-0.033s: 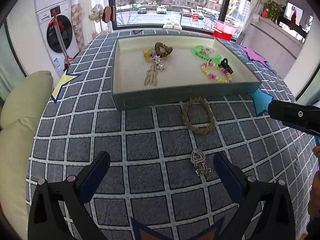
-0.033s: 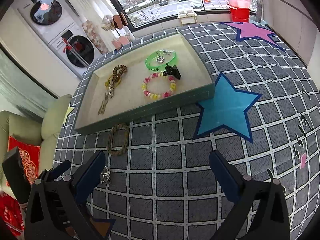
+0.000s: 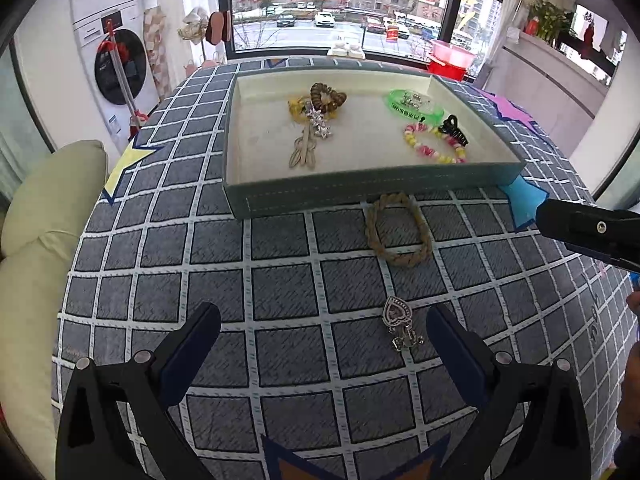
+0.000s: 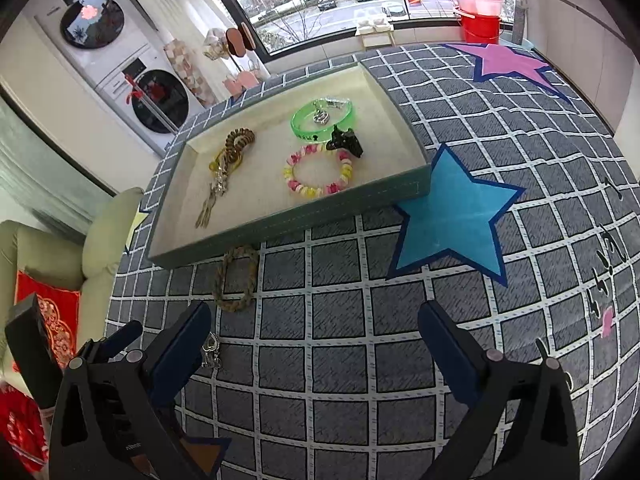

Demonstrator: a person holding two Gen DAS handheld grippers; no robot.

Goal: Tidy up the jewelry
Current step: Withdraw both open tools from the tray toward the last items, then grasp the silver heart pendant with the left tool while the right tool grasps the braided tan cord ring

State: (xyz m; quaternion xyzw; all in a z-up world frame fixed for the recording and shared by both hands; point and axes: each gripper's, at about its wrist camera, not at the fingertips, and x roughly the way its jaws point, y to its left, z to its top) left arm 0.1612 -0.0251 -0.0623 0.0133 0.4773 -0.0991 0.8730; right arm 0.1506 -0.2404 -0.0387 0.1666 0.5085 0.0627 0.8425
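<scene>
A teal tray [image 3: 360, 194] [image 4: 280, 232] with a cream lining holds a brown coil tie [image 3: 326, 98], a silver clip [image 3: 318, 122], a green bangle [image 3: 416, 106] [image 4: 322, 120], a beaded bracelet [image 3: 434, 146] [image 4: 318, 176] and a black claw clip [image 3: 454, 130] [image 4: 344, 142]. A rope bracelet [image 3: 398, 230] [image 4: 236, 278] lies on the cloth against the tray's front wall. A silver heart pendant [image 3: 400, 322] [image 4: 210, 350] lies between my left gripper's fingers. My left gripper [image 3: 322, 344] is open, low over the cloth. My right gripper [image 4: 314, 340] is open and empty.
The table has a grey checked cloth with a blue star [image 4: 452, 220] and a pink star [image 4: 508, 64]. A cream sofa [image 3: 44, 216] stands at the left. My right gripper's finger [image 3: 580, 228] shows at the right edge of the left wrist view.
</scene>
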